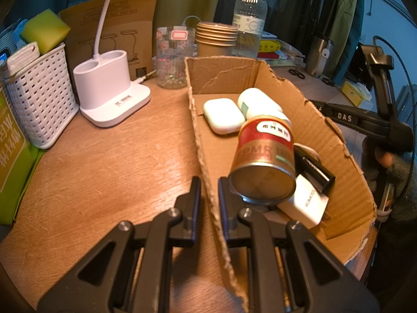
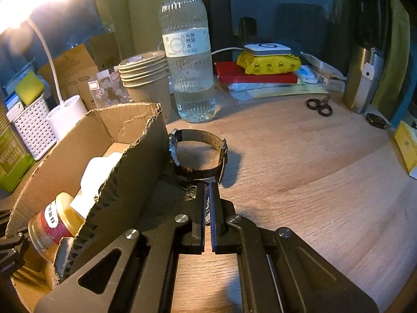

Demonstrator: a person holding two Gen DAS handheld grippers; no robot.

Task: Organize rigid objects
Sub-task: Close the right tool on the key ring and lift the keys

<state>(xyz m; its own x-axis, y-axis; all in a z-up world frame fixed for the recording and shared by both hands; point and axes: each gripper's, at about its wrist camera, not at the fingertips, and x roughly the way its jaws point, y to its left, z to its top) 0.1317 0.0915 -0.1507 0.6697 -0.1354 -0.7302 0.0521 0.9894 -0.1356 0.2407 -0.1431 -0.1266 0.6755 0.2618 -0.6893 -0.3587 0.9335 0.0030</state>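
The left hand-held gripper [image 1: 209,182] is clamped on the near side wall of the cardboard box [image 1: 307,120], with one finger outside the wall and one inside it. The box stands on the wooden desk [image 1: 117,161] and has torn, uneven upper edges. Inside the box lie a red and gold can [image 1: 265,154] on its side with its metal base toward the left wrist camera, a white earbud case [image 1: 222,114], a white bottle [image 1: 256,101] beside the case, a black rectangular item [image 1: 315,169] with a cord, and a white adapter [image 1: 305,203] partly under the can. The right hand-held gripper [image 2: 207,185] is fully closed just outside the opposite wall of the box; a small metal ring and some shiny item show at and between its fingers, but whether anything is gripped cannot be determined. A wristwatch [image 2: 198,156] with a dark strap stands on edge on the desk, directly ahead of the right fingertips and close against the box wall. Behind the box stand a water bottle [image 2: 189,60] and a stack of paper bowls [image 2: 144,75]. A white lamp base [image 1: 110,91] and a white woven basket [image 1: 41,101] stand left of the box. A pair of small scissors [image 2: 319,105] lies well apart to the right, near a steel tumbler [image 2: 363,78].
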